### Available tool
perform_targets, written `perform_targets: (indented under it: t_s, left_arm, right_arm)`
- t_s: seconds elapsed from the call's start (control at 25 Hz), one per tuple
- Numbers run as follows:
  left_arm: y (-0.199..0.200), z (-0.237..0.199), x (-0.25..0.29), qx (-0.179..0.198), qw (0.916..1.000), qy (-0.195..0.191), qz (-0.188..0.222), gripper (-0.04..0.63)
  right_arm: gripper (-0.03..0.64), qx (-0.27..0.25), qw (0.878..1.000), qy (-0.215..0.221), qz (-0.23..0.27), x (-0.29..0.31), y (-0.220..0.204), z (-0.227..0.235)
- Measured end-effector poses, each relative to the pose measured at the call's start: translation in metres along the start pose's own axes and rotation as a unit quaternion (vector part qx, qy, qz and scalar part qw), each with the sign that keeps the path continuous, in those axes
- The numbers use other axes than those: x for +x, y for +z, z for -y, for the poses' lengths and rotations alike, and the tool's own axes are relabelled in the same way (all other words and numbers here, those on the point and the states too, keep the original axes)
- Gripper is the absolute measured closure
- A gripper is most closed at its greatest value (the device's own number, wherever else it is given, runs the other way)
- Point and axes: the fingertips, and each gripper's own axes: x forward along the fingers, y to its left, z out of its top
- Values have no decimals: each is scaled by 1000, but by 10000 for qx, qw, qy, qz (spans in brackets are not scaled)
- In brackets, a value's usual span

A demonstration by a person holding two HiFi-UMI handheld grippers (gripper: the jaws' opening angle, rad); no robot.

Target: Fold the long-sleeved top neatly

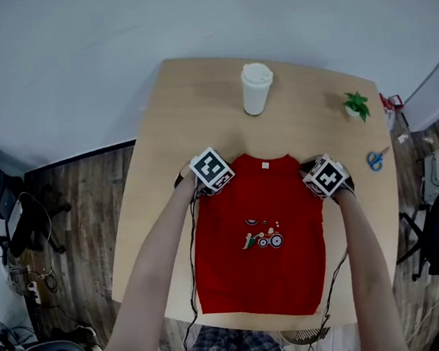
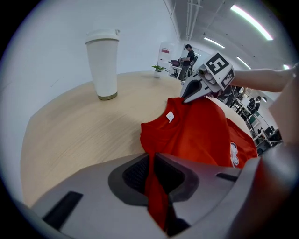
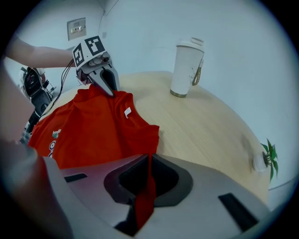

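The left gripper (image 2: 152, 186) and right gripper (image 3: 148, 181) are smooth grey shells with dark ribbed pads (image 2: 136, 173). Each is topped by a black-and-white marker cube (image 1: 211, 170) (thin black cables (image 1: 192, 267) trail off them). The person wears a checked garment (image 1: 222, 348).

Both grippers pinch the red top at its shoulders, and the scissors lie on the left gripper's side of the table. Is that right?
Not quite. The scissors lie on the side of the right gripper, as the head view shows. Both grippers do pinch the top at its shoulders.

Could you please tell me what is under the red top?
Only the wooden table shows, its bare wood all round the red top. Anything beneath the cloth is covered from view.
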Motion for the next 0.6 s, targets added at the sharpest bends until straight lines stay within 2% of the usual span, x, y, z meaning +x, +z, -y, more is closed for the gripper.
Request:
perform_targets:
  t_s: [0.08, 0.2, 0.32, 0.4, 0.6]
  left_arm:
    - [0, 1, -1, 169, 9998, 118, -50, 561]
    - [7, -9, -7, 289, 9982, 518, 47, 565]
    - [31, -29, -24, 210, 9930, 1032, 542, 566]
    - [51, -36, -41, 336, 9868, 1338, 846, 566]
    - [64, -23, -71, 628, 9803, 1476, 1156, 566]
  right_arm:
    - [588, 6, 9999, -87, 50, -2, 1, 1]
    - [591, 163, 9991, -329, 192, -11, 6, 10]
    - [591, 204, 9964, -743, 365, -26, 16, 29]
    - [591, 173, 9939, -947, 532, -41, 27, 39]
    - [591, 36, 9911, -1026, 848, -76, 44, 29]
